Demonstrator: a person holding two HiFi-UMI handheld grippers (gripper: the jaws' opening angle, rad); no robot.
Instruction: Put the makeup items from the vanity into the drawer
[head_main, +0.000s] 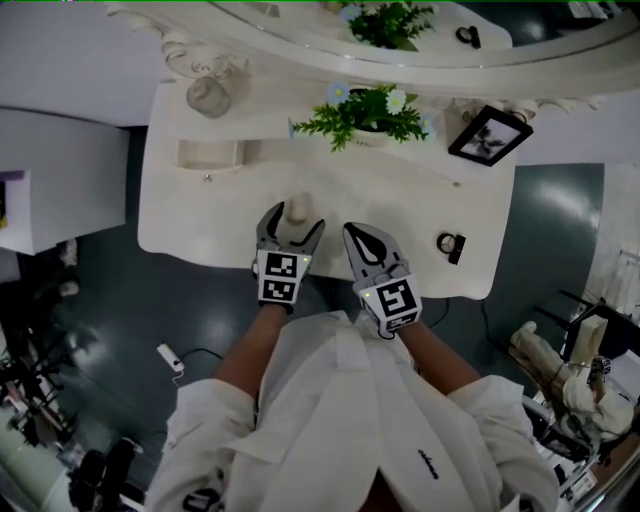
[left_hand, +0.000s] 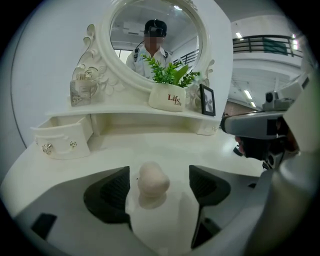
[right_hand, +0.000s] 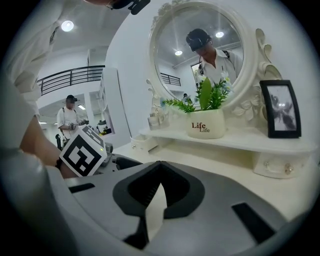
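Vanity (head_main: 420, 190): white, with a raised back shelf under an oval mirror (left_hand: 154, 37); you stand at its front edge with both grippers over the tabletop.
Drawer (head_main: 210, 153): far left, below the shelf, pulled out and open at the top. Your left gripper view shows its front with two small knobs (left_hand: 62, 137). The head view does not let you see what is inside.
Glass jar (head_main: 207, 95): on the shelf just above the drawer, beside the carved mirror frame.
Left gripper (head_main: 293, 222): your jaws are spread wide, one on each side of the makeup sponge, with a gap on both sides, so nothing is clamped.
Makeup sponge (left_hand: 153, 181): beige, egg-shaped, standing upright on the tabletop near the front edge, right between your left jaws and well apart from the drawer.
Right gripper (head_main: 358, 236): just beside the left one; your jaw tips meet with nothing between them, over bare tabletop.
Potted plant (head_main: 367, 115): green with pale flowers, in a white pot on the middle of the shelf, in front of the mirror.
Small round item (head_main: 449, 243): black and white, on the tabletop to the right of your right gripper, near the front edge; too small to name.
Picture frame (head_main: 489, 134): black, propped at the right end of the shelf.
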